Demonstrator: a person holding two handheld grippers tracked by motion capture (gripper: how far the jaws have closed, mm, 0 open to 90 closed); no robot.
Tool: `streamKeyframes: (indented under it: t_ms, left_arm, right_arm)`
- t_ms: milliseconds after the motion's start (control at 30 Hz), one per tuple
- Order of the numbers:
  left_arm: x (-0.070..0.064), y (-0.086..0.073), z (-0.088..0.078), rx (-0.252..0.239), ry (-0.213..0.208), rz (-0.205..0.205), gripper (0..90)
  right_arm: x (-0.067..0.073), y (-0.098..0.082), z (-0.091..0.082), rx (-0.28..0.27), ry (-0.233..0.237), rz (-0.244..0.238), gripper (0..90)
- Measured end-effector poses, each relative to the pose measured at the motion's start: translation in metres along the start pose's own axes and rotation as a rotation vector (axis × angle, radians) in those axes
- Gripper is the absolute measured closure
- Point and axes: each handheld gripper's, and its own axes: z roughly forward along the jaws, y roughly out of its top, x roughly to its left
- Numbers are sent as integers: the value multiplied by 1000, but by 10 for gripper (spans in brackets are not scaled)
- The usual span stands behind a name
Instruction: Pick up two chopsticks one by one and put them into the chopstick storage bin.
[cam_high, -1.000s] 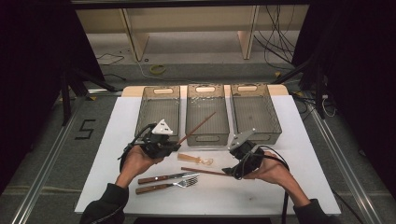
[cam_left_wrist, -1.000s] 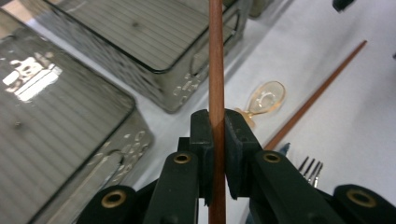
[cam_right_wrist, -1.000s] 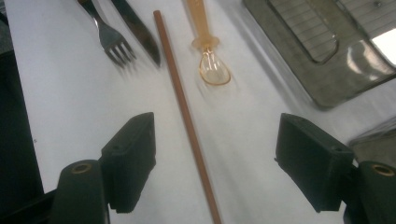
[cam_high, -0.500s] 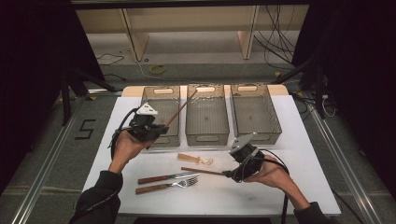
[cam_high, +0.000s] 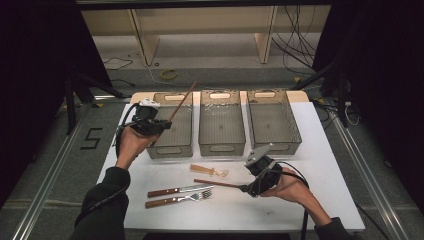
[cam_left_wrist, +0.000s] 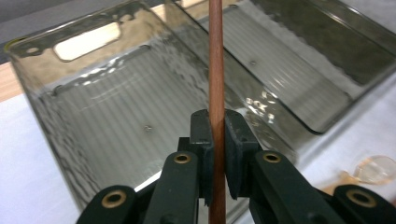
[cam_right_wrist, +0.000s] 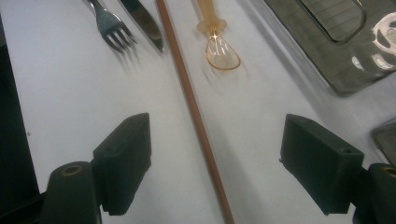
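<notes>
The left gripper (cam_high: 159, 125) pinches a brown chopstick (cam_left_wrist: 215, 70) between its pads, low on the shaft, so the long upper part juts up and away toward the far edge of the surface. It hangs over the leftmost bin (cam_high: 172, 131) of three grey bins lined along the far edge, which suggests the stick is meant to go in there; the grip near one end leaves the rest free to tip down into the bin. The left hand (cam_high: 131, 144) is raised off the surface, the forearm reaching forward from the near left, wrist bent so the gripper points across the bin.

The right gripper (cam_right_wrist: 215, 154) has its jaws spread wide and has just been opening further; a second chopstick (cam_right_wrist: 191, 107) lies flat on the white surface (cam_high: 325, 160) between them, untouched by either pad. The straddle looks like a line-up for a pickup. The right hand (cam_high: 287, 185) rests low near the near right corner, gripper aimed toward the middle of the surface.

Beyond it lie an amber plastic spoon (cam_right_wrist: 218, 46), a fork (cam_right_wrist: 109, 23) and a knife (cam_right_wrist: 142, 21), all well apart from the bins.
</notes>
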Motion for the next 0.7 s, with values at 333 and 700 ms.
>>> streamKeyframes:
  t_ms: [333,700]
  left_arm:
    - [20,2,17,23,45,-57,827]
    - [31,-8,31,35,60,-97,827]
  right_arm:
    - [0,0,1,10,9,-5,249]
    - [-1,-1,1,14,12,-6,249]
